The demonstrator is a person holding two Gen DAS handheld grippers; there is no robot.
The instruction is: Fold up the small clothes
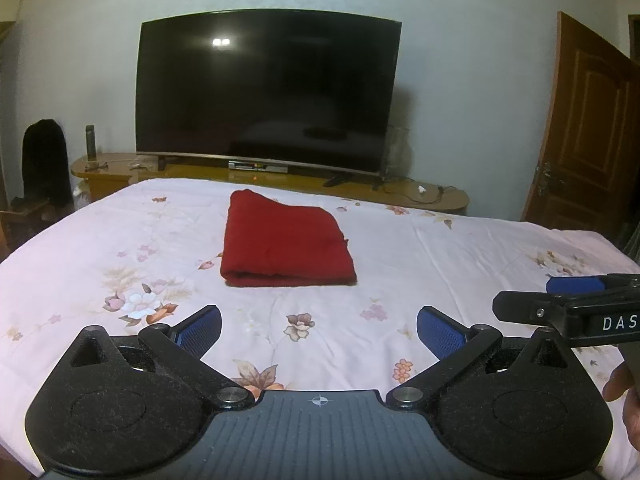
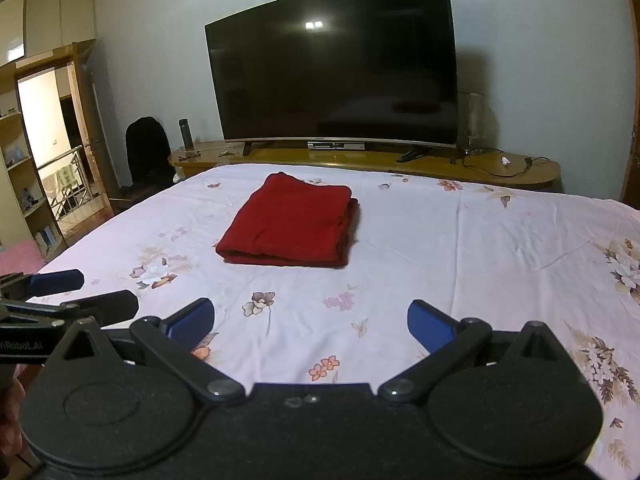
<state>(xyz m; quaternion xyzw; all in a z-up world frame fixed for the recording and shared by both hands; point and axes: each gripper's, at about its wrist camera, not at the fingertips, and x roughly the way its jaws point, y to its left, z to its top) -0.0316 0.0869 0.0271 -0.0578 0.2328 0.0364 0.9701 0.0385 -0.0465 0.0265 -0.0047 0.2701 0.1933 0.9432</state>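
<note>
Right now both your grippers hang over the near edge of the bed (image 1: 460, 240), well apart from the work. Left gripper (image 1: 319, 330) has its jaws spread wide w/ nothing between them; right gripper (image 2: 311, 322) is the same, wide and empty. The red cloth (image 1: 286, 246) lies flat toward the far edge of the bed, roughly mid-width, already doubled into a neat rectangle w/ layered edges showing on its right side. Looks like the fold is done or nearly so. If you want one more fold, reach fwd, pinch both near corners and carry them over; else leave it.
</note>
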